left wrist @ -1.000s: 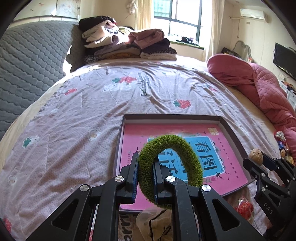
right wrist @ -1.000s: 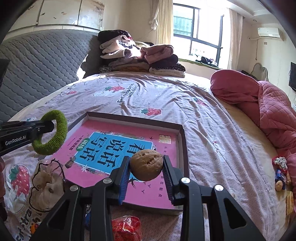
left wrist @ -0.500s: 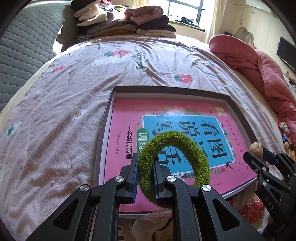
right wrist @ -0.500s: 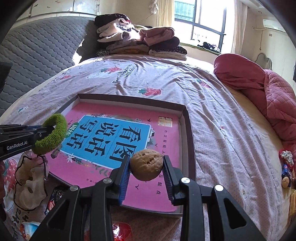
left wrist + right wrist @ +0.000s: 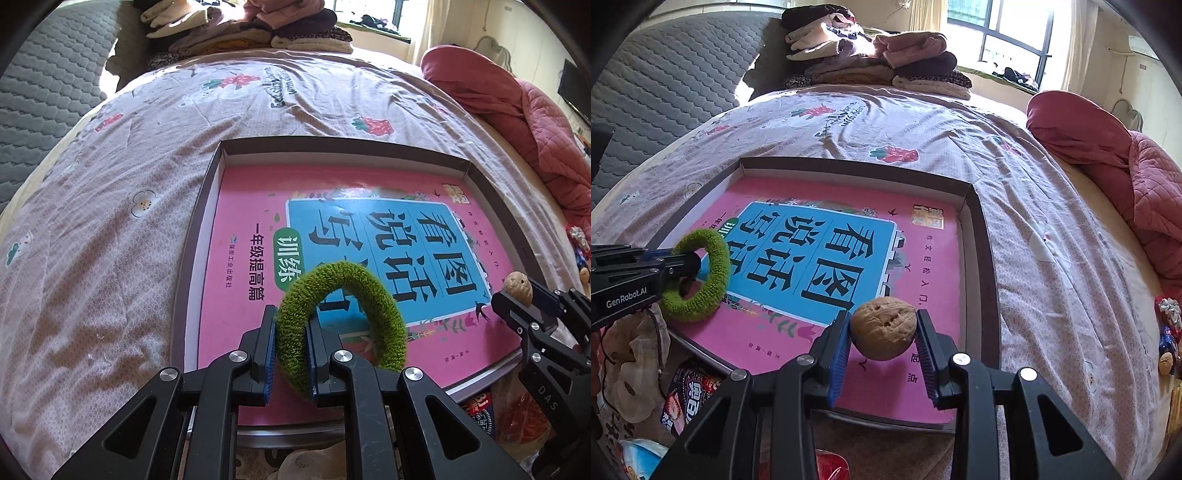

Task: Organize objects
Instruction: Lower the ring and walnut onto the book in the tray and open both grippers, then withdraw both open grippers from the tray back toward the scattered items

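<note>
The left tongs [image 5: 290, 354] are clamped almost fully together on one side of a fuzzy green hair tie [image 5: 343, 321], its blue pads squeezing the fabric ring so the rest of the loop arches free toward 2 o'clock. The right tongs [image 5: 882, 332] are closed on a brown walnut [image 5: 883, 328], pinched at its two sides between the blue pads.

Both tongs hang over a shallow dark-rimmed box lid [image 5: 979, 236] lying on the bed. Inside it a pink book [image 5: 369, 206] with a blue title panel lies flat and fills most of the floor. In the left wrist view the hair tie is over the near part of the book, with the right tongs and walnut at 3 o'clock. In the right wrist view the walnut is over the book's near right part, with the left tongs and hair tie at 9 o'clock.

Around the lid spreads a pale purple bedsheet [image 5: 110, 240] printed with strawberries. At 12 o'clock, on the far side of the bed, sits a pile of folded clothes [image 5: 871, 59]. A rumpled pink quilt [image 5: 1108, 155] lies at 2 o'clock, and a grey quilted headboard [image 5: 676, 81] stands at 10 o'clock. Snack packets [image 5: 690, 395] and a pale bag [image 5: 631, 362] lie at 7 o'clock, just beside the lid's near edge.
</note>
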The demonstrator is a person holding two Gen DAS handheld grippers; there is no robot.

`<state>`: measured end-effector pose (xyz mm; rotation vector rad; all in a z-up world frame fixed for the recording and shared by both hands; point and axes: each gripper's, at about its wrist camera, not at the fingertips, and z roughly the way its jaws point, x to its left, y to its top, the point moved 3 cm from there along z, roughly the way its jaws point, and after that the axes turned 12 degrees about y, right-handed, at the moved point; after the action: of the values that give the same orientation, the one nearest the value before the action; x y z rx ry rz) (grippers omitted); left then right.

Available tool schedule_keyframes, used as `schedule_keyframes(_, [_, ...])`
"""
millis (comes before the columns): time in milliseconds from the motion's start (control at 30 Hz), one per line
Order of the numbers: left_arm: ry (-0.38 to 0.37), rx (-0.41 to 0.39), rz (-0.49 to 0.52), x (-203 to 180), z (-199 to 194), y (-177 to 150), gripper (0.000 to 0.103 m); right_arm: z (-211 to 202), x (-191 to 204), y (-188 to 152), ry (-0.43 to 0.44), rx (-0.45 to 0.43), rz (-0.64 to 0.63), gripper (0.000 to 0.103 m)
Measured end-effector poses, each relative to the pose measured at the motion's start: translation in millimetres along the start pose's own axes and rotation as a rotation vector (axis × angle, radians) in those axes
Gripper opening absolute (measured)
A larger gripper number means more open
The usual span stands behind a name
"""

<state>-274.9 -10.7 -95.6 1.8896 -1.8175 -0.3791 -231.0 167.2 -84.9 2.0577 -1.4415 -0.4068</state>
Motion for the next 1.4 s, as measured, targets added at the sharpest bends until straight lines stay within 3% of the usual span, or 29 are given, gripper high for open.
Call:
schedule_keyframes(300, [-0.003,0.003,0.014,-1,-1,-1,0.015,5,-2,-2,0.006,0.031,0.012,0.035])
schedule_keyframes(467, [-0.022,0.006,0.004,0,-2,-3,0.022,5,-4,-2,0.018,0.036,0.027,0.035])
schedule_keyframes(633, [-0.029,0.01,-0.002,4,-3,-3,0.024,5,-5,-3,0.017,0.04,0.04,0.035])
schedule_keyframes(700, [-0.033,0.012,-0.006,6,-3,-4,0.026,4,-7,-3,0.02,0.043,0.049,0.037])
schedule_keyframes(767, [-0.036,0.011,-0.011,9,-4,-5,0.038,5,-8,-2,0.014,0.047,0.058,0.042])
schedule_keyframes(833, [-0.04,0.011,-0.014,10,-6,-6,0.041,4,-9,-2,0.013,0.052,0.06,0.045])
schedule_keyframes(1400, [-0.042,-0.001,-0.023,19,-28,-11,0.042,-21,-8,0,0.021,0.0,0.089,0.049])
